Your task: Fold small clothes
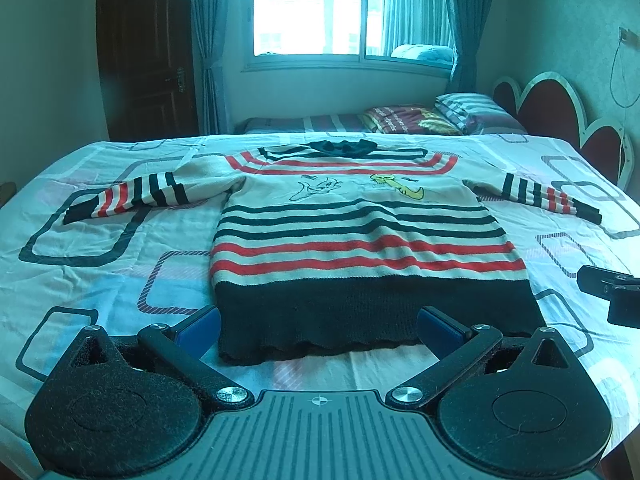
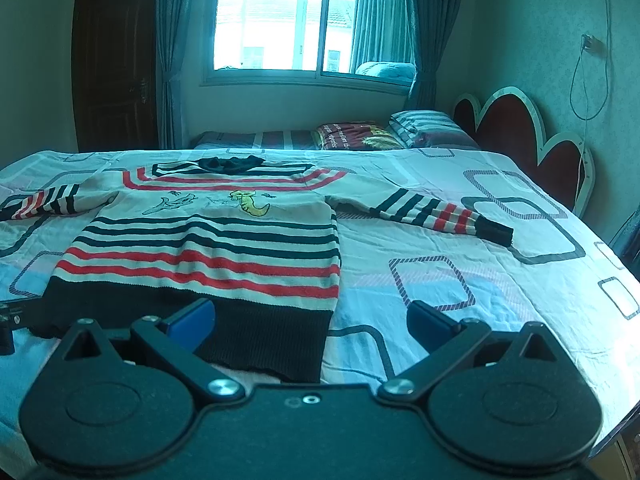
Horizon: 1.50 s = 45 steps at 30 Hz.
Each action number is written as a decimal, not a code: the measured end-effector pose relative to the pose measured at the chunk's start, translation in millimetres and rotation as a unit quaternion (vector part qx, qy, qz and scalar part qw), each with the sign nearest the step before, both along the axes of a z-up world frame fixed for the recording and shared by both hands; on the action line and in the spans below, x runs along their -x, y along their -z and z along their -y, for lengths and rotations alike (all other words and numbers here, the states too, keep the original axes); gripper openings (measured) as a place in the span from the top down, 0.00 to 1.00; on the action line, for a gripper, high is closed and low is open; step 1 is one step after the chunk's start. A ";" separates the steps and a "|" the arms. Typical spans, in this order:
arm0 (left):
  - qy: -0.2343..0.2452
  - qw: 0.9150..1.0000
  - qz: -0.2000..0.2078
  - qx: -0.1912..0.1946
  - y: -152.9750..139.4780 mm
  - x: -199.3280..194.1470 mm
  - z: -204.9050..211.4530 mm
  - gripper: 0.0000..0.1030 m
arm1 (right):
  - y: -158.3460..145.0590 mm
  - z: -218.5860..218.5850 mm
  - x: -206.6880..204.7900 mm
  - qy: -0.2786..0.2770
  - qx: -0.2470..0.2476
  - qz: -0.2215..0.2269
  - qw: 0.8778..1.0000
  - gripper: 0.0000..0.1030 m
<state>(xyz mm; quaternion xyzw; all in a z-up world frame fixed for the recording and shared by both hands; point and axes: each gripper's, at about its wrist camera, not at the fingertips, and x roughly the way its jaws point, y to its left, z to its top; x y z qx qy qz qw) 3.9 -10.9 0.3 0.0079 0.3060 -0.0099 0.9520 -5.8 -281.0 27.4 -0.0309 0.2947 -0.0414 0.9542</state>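
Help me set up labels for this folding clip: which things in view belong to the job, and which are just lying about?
Belongs to the job:
striped sweater, spread flat on the bed sheet
left gripper, open
right gripper, open

Just lying about:
folded bedding on the far bed
striped pillow
hanging cable on the wall

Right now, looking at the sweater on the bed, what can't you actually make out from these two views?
- Sweater back side: hidden against the bed sheet in both views.
- Left sleeve cuff: cut off by the right wrist view's left edge.
- Hem's near right corner: covered by the right tongs in the right wrist view.
- Embroidered figures: too small to identify.
- Outside the window: overexposed.
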 end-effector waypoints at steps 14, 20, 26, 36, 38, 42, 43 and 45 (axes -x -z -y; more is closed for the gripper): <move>0.002 1.000 0.001 -0.002 -0.1 0.6 2.3 0.00 | -0.5 1.2 1.4 0.001 -0.003 0.004 1.000 0.01; 0.001 1.000 0.000 -0.002 0.7 0.5 1.9 0.00 | -0.3 1.4 0.8 0.002 -0.004 0.005 1.000 0.01; 0.002 1.000 0.001 -0.002 0.9 0.2 1.2 0.00 | 0.4 -0.1 0.6 0.002 -0.004 0.006 1.000 0.01; 0.004 1.000 0.001 -0.002 1.0 -1.0 -0.3 0.00 | 0.1 -0.5 0.5 0.002 -0.004 0.006 1.000 0.01; 0.004 1.000 0.001 -0.002 1.0 -1.2 -0.4 0.00 | 0.1 -0.6 0.6 0.002 -0.003 0.006 1.000 0.01; 0.004 1.000 0.000 -0.002 0.7 -1.3 -0.5 0.00 | 0.0 -0.8 0.5 0.002 -0.004 0.006 1.000 0.01; 0.004 1.000 0.001 -0.002 0.8 -1.3 -0.8 0.00 | -0.2 -1.5 0.3 0.002 -0.004 0.006 1.000 0.01; 0.004 1.000 0.001 -0.002 0.7 -1.5 -0.8 0.00 | -0.4 -1.7 0.1 0.002 -0.004 0.006 1.000 0.01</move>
